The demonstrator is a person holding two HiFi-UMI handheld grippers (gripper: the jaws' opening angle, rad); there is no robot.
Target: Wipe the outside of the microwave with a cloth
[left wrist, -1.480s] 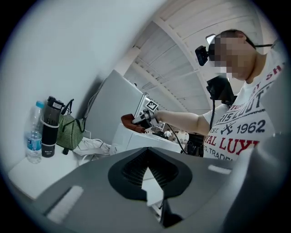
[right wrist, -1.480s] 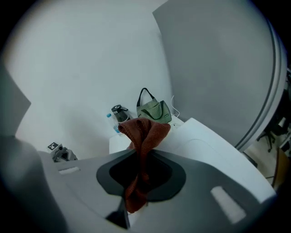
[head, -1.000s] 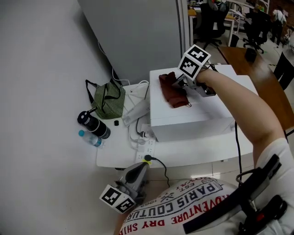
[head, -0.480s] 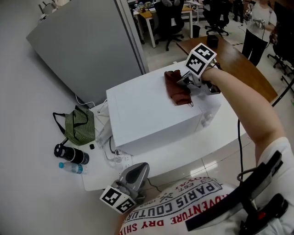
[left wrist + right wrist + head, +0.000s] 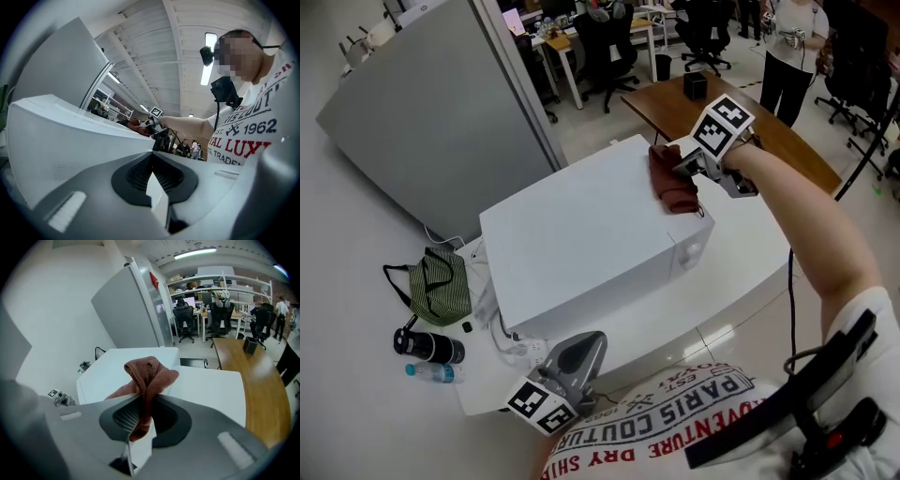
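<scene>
- While its jaws are closed on the reddish-brown cloth (image 5: pixel 149 376), the right gripper (image 5: pixel 682 172) holds it against the top of the white microwave (image 5: pixel 581 239), at the far right corner.
- This microwave stands on a white worktop (image 5: pixel 750 272).
- The left gripper (image 5: pixel 581 349) is low near the person's body, its jaws together and empty, apart from the microwave.

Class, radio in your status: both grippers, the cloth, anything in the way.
Right gripper shut on cloth. Cloth on microwave top, far edge. Left gripper shut, empty. Nothing blocking.
</scene>
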